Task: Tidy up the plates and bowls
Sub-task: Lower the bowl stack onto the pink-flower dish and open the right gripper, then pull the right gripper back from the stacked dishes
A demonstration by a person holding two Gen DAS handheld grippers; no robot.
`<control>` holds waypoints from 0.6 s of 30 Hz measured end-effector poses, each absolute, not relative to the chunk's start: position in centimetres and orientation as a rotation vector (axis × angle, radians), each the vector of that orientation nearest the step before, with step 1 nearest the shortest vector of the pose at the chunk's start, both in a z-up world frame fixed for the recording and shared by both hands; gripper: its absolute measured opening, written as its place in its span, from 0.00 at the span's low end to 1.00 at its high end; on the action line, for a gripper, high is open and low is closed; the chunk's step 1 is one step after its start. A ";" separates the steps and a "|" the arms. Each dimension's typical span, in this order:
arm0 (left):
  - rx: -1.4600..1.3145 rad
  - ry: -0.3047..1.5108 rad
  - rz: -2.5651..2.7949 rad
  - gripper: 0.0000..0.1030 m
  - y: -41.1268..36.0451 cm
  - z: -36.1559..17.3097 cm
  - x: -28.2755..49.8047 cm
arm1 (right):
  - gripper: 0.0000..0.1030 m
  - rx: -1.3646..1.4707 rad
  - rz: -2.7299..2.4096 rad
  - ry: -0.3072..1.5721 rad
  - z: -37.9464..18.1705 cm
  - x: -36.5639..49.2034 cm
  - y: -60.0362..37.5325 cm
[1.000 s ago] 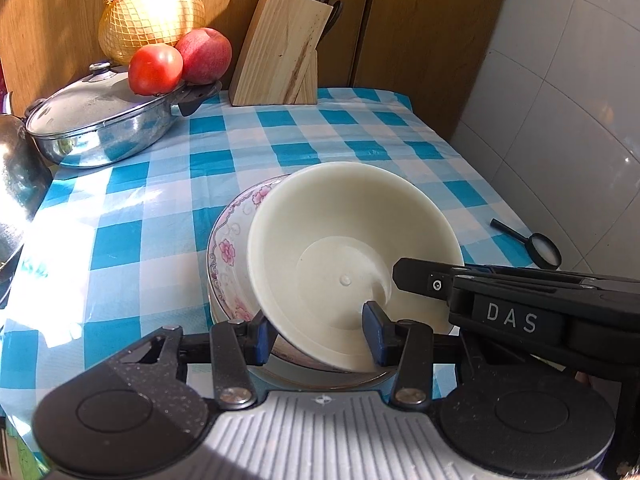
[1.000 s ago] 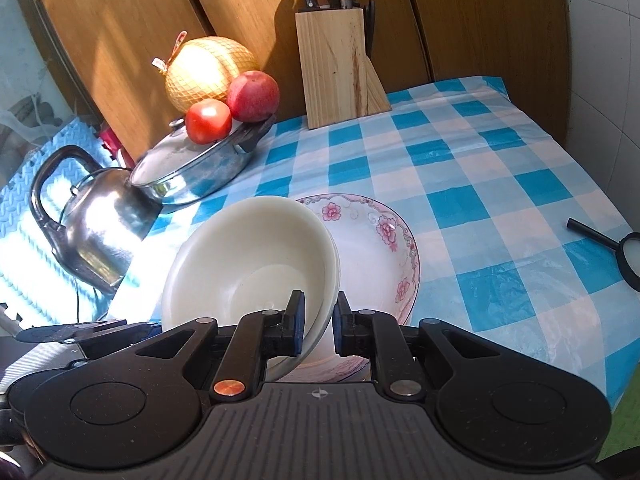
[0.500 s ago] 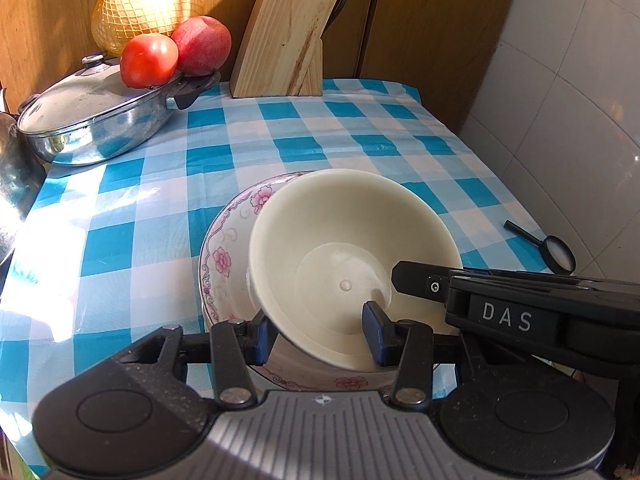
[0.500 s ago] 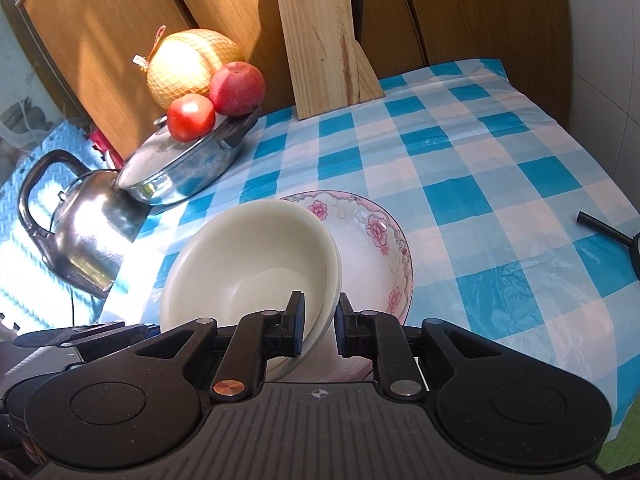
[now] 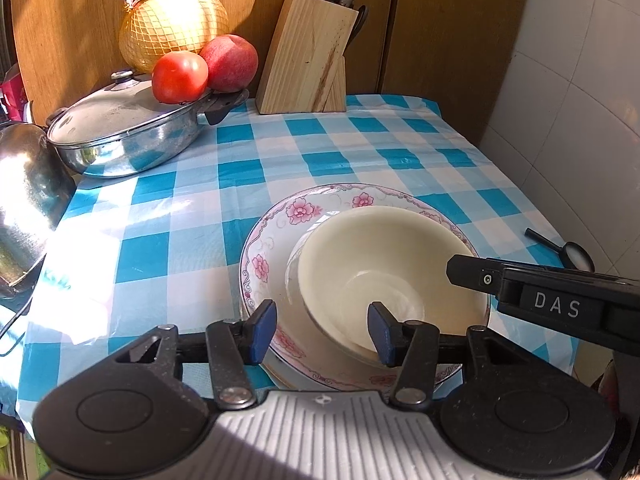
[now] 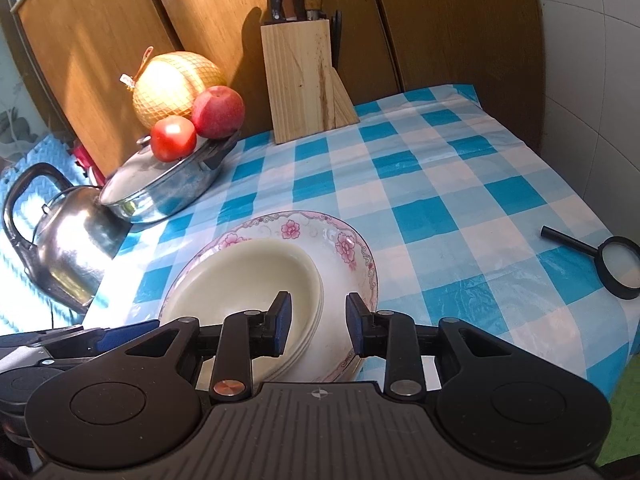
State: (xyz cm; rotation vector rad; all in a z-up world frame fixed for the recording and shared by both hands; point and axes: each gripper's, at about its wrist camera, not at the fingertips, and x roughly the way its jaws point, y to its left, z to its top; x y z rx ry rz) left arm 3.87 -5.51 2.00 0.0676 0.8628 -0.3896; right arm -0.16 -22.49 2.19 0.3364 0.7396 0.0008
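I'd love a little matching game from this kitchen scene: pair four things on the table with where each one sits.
Things:
1 plain cream bowl
2 red tomato
3 black-rimmed magnifying glass
4 pale wooden knife block

Places:
A on the steel pan's glass lid
B at the table's back, by the wooden doors
C inside the pink-flowered dish
D near the table's right edge

Pairs: 1-C, 2-A, 3-D, 4-B

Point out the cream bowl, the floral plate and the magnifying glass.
cream bowl (image 5: 384, 256): left wrist view, inner wall.
floral plate (image 6: 344, 246): right wrist view, flowered rim.
magnifying glass (image 6: 620, 266): right wrist view, lens.
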 end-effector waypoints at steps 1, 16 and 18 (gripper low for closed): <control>0.064 0.855 -0.383 0.43 -5.2 2.1 3.6 | 0.37 0.330 0.001 0.727 2.5 -0.6 -22.3; 0.025 0.797 -0.347 0.59 -2.2 2.1 -1.0 | 0.42 0.241 0.021 0.678 2.7 -6.0 -19.0; 0.029 0.802 -0.351 0.60 -2.3 1.9 -1.3 | 0.43 0.238 0.022 0.687 2.4 -6.3 -18.8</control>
